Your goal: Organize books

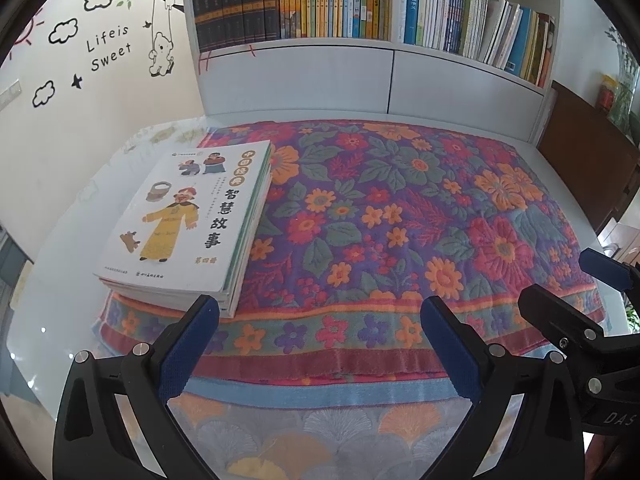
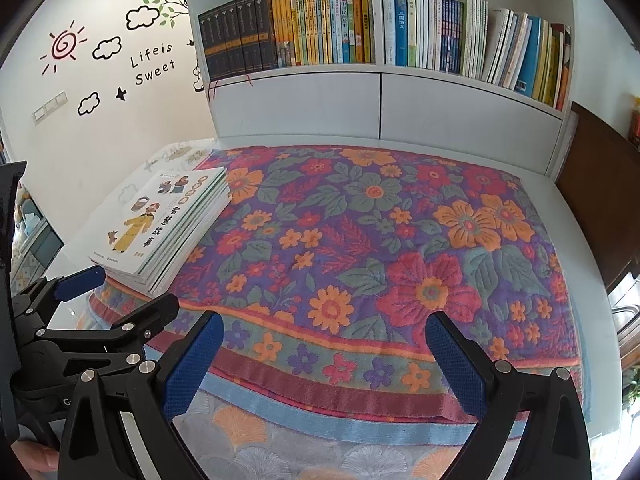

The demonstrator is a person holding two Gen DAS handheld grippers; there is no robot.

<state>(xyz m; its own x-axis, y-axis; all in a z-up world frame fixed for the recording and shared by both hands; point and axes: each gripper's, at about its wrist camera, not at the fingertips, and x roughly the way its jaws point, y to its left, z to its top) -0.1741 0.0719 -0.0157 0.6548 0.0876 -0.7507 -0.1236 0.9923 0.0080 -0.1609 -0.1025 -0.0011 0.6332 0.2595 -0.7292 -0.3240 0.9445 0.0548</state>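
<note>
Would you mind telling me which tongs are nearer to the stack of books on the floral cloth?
Left. The left tongs sit just in front of the stack of books, one finger almost at its corner. The right tongs hover further right, over the floral cloth.

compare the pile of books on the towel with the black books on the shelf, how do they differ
The stack of books lies flat on the floral towel, covers up; the black volumes stand upright on the bookshelf, spines out. The stack's top cover is white with a cartoon figure in yellow; the black volumes are dark with gold bands. The stack is thin paperbacks; the black volumes look thicker. Both are matching sets.
</note>
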